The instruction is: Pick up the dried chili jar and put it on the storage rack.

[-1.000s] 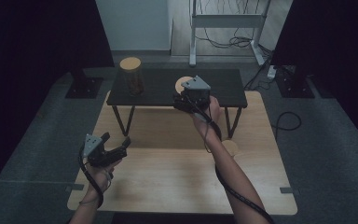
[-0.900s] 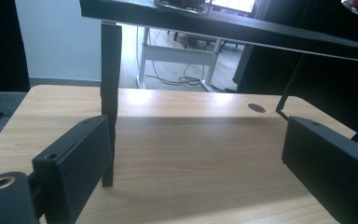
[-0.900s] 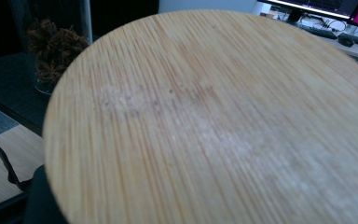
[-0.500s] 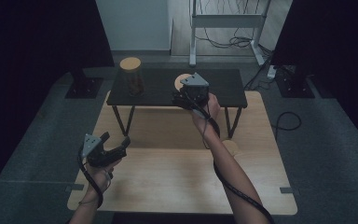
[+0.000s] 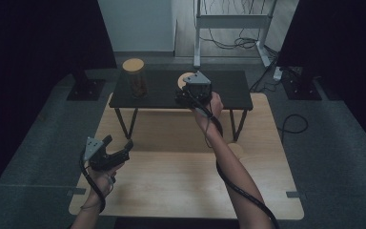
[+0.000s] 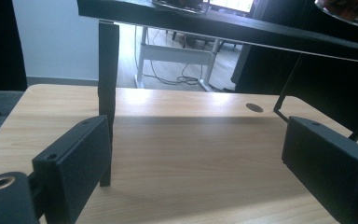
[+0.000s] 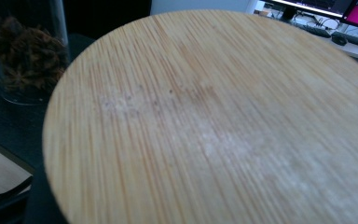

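A round bamboo lid (image 7: 214, 121) lies close before the right gripper's camera and hides its jaws. In the high view my right gripper (image 5: 185, 93) is over the middle of a low black table (image 5: 233, 88), with the lid (image 5: 186, 78) showing pale just beyond it; the grip looks shut on that lid. A glass jar of dark star-shaped spice (image 5: 134, 78) with its own bamboo lid stands at the black table's left, also in the right gripper view (image 7: 23, 60). My left gripper (image 5: 119, 146) hovers low over the wooden table (image 5: 181, 191), jaws (image 6: 196, 158) wide open and empty.
The black table stands on thin legs (image 6: 107, 93) on the wooden table, leaving a gap under it. A round cable hole (image 6: 254, 108) sits in the wooden top. Beyond are a white desk frame (image 5: 228, 21), floor cables and dark screens on both sides.
My right gripper has edged slightly left over the black table with the lid. The left gripper has stayed where it was.
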